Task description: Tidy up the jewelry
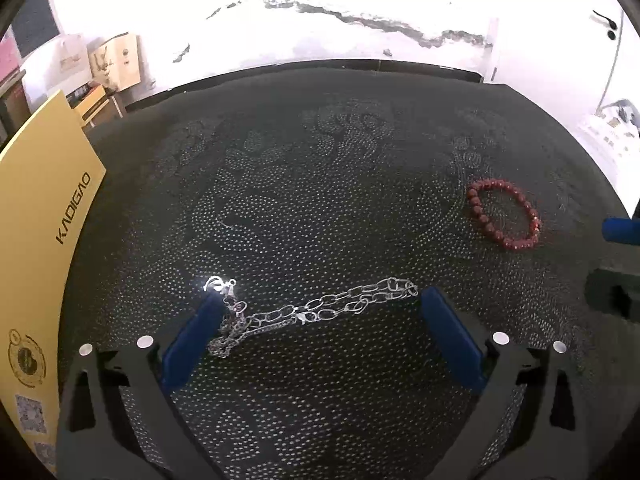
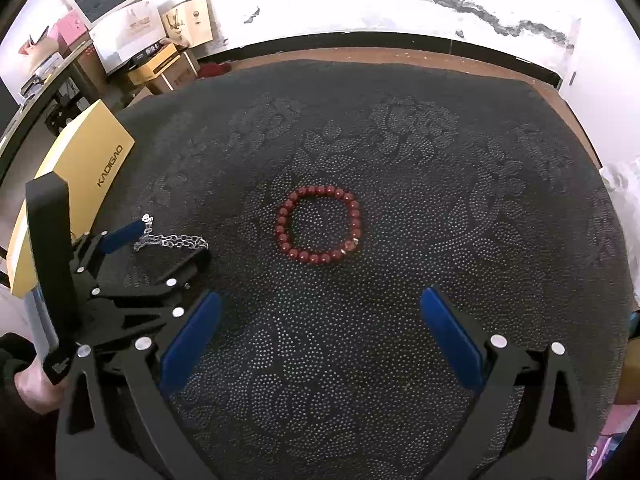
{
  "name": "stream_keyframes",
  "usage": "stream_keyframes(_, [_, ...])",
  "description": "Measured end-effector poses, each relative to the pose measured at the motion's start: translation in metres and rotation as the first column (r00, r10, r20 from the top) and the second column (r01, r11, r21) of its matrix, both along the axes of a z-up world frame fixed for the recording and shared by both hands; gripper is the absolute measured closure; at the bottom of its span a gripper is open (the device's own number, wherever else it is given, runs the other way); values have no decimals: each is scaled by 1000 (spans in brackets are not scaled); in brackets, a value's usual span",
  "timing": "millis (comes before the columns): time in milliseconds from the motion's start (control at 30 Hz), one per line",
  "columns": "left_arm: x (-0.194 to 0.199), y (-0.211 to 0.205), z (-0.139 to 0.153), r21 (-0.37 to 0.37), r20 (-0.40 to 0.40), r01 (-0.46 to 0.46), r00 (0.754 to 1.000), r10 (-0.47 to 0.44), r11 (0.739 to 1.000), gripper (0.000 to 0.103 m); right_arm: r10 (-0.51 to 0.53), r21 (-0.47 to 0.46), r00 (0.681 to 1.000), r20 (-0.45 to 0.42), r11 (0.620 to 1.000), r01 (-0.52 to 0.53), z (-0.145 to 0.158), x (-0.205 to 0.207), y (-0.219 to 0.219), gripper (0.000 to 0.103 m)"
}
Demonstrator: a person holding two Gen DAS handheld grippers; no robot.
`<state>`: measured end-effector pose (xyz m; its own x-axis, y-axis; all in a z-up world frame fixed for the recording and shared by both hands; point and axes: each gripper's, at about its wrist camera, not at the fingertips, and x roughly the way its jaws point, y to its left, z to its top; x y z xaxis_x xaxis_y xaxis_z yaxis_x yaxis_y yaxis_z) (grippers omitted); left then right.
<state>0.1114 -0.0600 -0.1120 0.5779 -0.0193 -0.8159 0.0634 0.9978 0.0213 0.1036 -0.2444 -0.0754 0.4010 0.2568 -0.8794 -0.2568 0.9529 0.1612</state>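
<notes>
The left gripper (image 1: 320, 300) is spread wide and low over the dark dotted mat (image 1: 320, 168), with the silver chain (image 1: 312, 310) lying stretched between its blue fingers (image 1: 192, 332); the chain's bunched end touches the left finger, its looped end sits just beside the right one. The red bead bracelet (image 2: 318, 225) lies flat in a ring on the mat, well apart from the chain, to its right. The right gripper (image 2: 320, 300) is also wide apart, holding nothing, with the bracelet beyond its fingertips. A yellow box (image 1: 44, 220) lies at the mat's left edge.
</notes>
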Motion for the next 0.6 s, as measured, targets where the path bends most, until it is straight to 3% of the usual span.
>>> stream_keyframes(300, [0, 0, 1, -5, 5, -23, 1000, 23, 1000, 7, -4, 18, 1000, -2, 1000, 4, 0, 0, -3, 6])
stream_keyframes(600, [-5, 2, 4, 0, 31, -54, 998, 54, 999, 28, -6, 30, 1000, -7, 1000, 6, 0, 0, -2, 6])
